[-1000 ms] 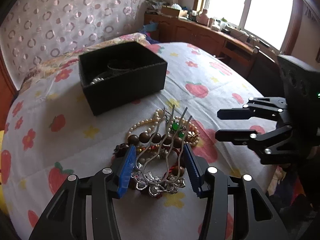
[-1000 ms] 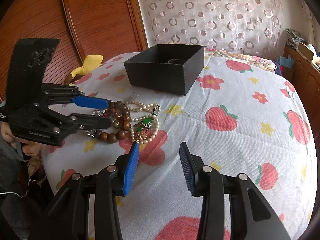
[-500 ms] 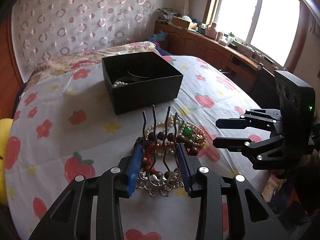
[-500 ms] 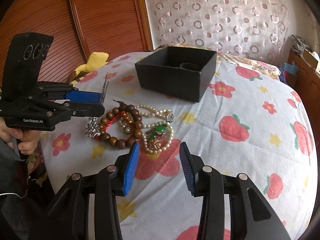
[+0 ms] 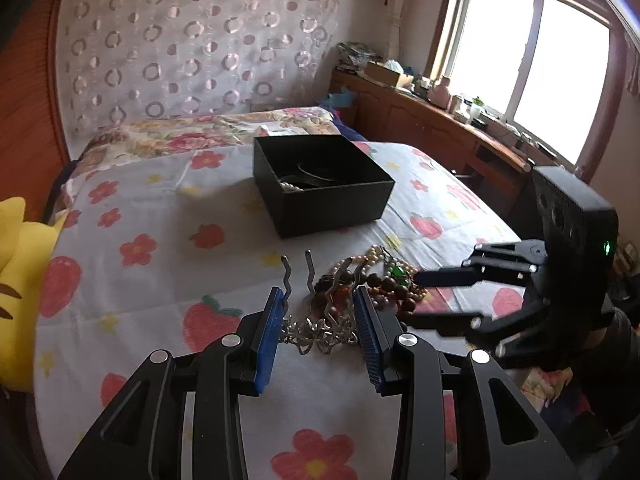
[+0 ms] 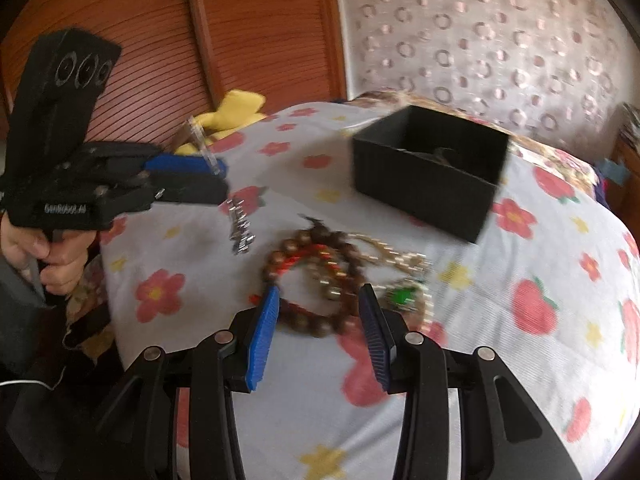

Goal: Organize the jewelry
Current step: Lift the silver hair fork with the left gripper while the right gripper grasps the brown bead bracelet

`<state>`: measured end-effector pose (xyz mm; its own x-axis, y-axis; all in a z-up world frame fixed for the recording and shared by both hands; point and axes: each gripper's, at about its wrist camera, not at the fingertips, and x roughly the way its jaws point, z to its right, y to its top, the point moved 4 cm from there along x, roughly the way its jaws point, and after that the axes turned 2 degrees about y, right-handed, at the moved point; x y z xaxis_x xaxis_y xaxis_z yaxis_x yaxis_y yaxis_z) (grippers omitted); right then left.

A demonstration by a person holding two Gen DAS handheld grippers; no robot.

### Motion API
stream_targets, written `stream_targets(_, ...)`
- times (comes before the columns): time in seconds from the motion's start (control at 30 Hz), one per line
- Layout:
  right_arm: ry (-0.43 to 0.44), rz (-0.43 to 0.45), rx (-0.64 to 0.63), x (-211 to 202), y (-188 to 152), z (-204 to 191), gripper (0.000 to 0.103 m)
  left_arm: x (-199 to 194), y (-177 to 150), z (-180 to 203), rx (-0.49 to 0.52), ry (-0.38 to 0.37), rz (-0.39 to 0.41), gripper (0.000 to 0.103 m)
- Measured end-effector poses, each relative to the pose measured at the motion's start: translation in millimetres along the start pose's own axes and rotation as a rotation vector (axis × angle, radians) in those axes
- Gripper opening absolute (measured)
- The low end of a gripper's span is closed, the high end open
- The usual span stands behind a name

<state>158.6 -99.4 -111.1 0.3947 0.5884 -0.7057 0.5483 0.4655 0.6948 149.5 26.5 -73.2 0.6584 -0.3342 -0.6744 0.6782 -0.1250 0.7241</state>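
One hand [image 6: 44, 256], right view only.

box contents [image 6: 438, 155] partly hidden, blurred

The bed [image 5: 132, 280] is covered by a pale sheet printed with strawberries and flowers. On it sits an open black box [image 5: 320, 184], and nearer the edge lies a heap of jewelry [image 6: 344, 276]: brown wooden beads, pearls, a green stone. A yellow cushion [image 5: 16, 256] rests at its side.
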Motion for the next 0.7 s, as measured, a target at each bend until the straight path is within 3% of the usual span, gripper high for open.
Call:
stream_targets(0.33,0.064,-0.047,-0.016,28,17,-18,0.032,-15,0,-17,-0.026,0.037,0.033,0.034)
stream_targets(0.5,0.039,-0.095,-0.043,44,15,-27,0.015,-18,-3,-23,-0.040,0.042,0.040,0.034)
stream_targets(0.7,0.033,-0.047,-0.042,30,19,-25,0.015,-20,-3,-24,-0.043,0.048,0.044,0.034)
